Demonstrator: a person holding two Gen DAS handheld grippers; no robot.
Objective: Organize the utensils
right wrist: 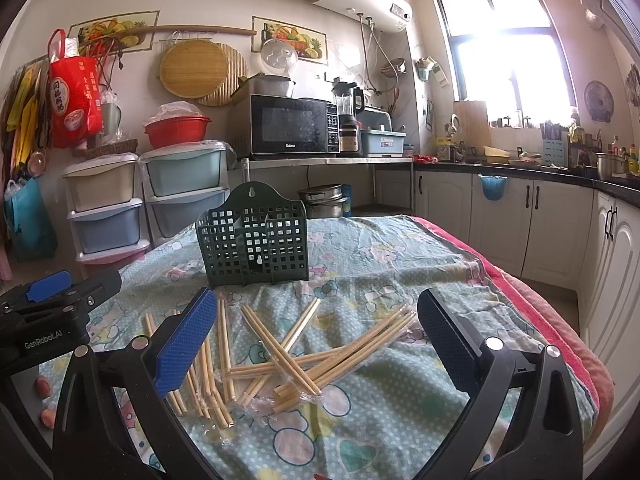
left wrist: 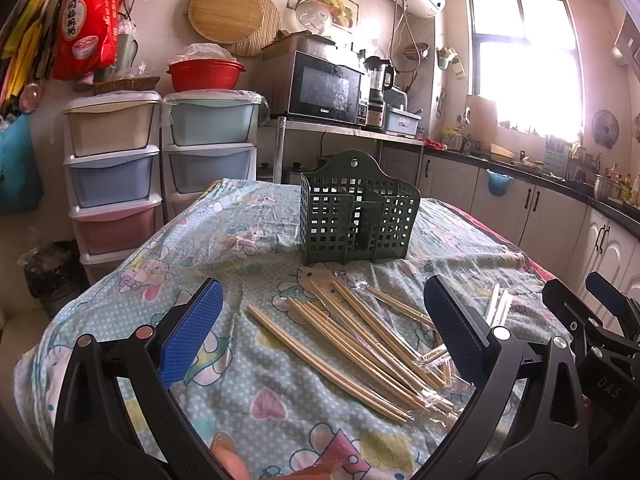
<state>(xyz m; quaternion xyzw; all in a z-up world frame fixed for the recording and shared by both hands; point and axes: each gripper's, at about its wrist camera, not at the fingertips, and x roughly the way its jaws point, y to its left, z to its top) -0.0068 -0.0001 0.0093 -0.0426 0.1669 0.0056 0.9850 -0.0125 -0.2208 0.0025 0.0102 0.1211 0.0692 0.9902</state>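
Both grippers, left (left wrist: 320,328) and right (right wrist: 316,332), gape wide and empty above scattered chopsticks (left wrist: 352,340). Beyond them stands a green basket (left wrist: 358,208) on the tablecloth (left wrist: 248,400). Only the left view shows white sticks (left wrist: 498,306) to its right.

bright window (right wrist: 508,68), white cabinets (right wrist: 532,224), microwave (right wrist: 292,124)

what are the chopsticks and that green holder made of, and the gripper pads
Chopsticks: pale tan with a matte look, probably bamboo or wood; some lie in clear, crinkly plastic sleeves. Green holder: apparently moulded plastic, dull finish, a grid of square holes and a hanging hole on top. Left gripper pads: blue with a fine dotted texture, likely rubber or a similar grippy plastic.
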